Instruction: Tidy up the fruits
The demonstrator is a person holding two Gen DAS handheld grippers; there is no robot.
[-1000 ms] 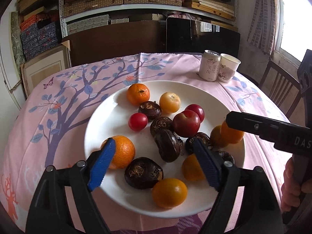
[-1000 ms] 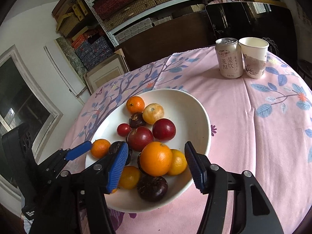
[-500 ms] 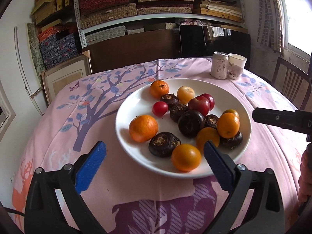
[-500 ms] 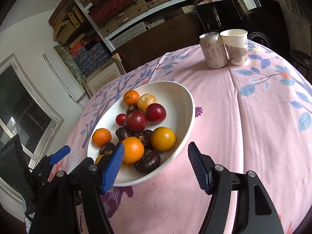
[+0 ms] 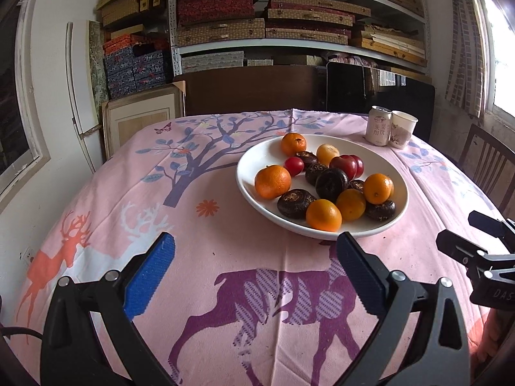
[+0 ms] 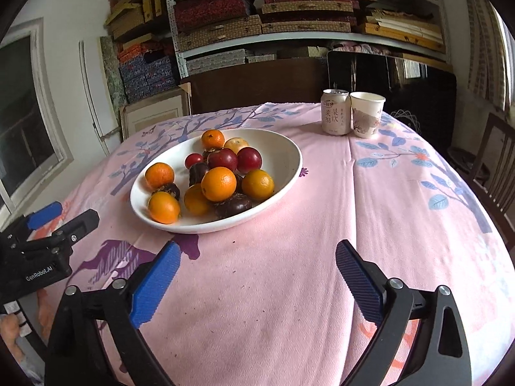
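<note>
Apparently little remains — every fruit in view lies on the plate (image 5: 248, 177), ahead of both tools: oranges (image 5: 272, 181), red plums (image 6: 222, 159) and dark fruit (image 5: 331, 184) heaped together, none on the cloth (image 5: 209, 257). Left gripper (image 5: 254, 273) gapes wide, empty; right gripper (image 6: 257, 276) — jaws opening — has nothing between them. Whether sorting by kind follows, I cannot tell.

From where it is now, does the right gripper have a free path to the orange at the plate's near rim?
Probably yes. The right gripper is opening, nothing between its jaws, and only bare tablecloth lies before the plate. The orange sits exposed at the near-left rim.
</note>
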